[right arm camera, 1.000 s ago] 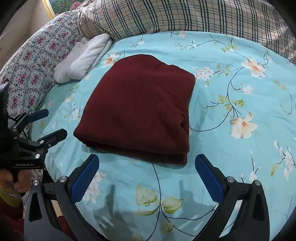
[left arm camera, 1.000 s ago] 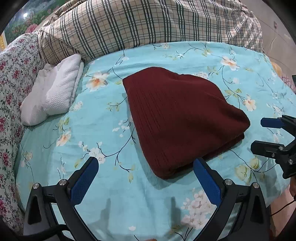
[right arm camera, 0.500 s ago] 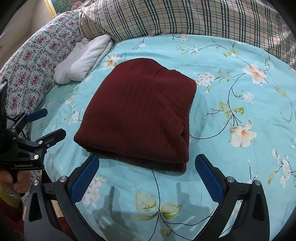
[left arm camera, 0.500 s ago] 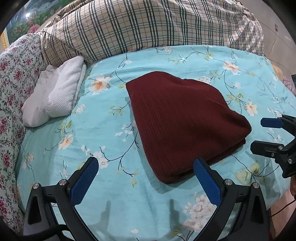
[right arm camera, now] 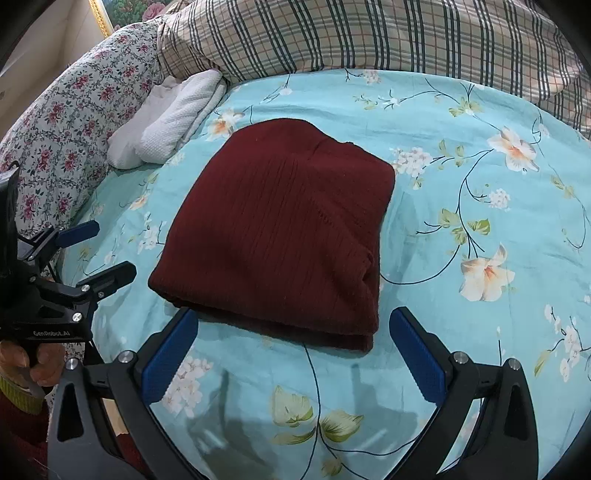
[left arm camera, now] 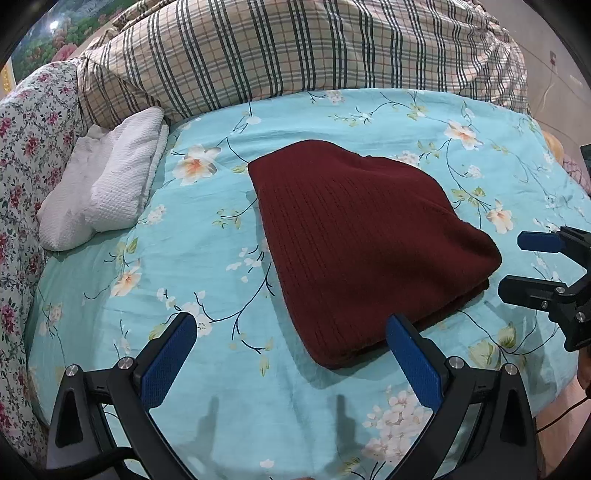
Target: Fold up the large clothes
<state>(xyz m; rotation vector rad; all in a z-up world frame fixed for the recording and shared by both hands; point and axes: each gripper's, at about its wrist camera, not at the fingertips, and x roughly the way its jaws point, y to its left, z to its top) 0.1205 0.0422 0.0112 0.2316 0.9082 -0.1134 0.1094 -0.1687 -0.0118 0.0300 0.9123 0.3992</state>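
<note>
Fingers (left arm camera: pixel 170 354) of both grippers are kept spread, nothing held; the folded sweater (left arm camera: pixel 362 243) on the bed (left arm camera: pixel 110 295) is seen slightly lower than before.

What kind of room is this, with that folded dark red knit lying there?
Most likely a bedroom: the maroon sweater lies on a bed with a turquoise floral sheet, a plaid quilt bunched at the back, and a floral pillow beside it.

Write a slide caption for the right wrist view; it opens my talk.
Folded maroon sweater on floral bedsheet, both tools open and clear.
</note>
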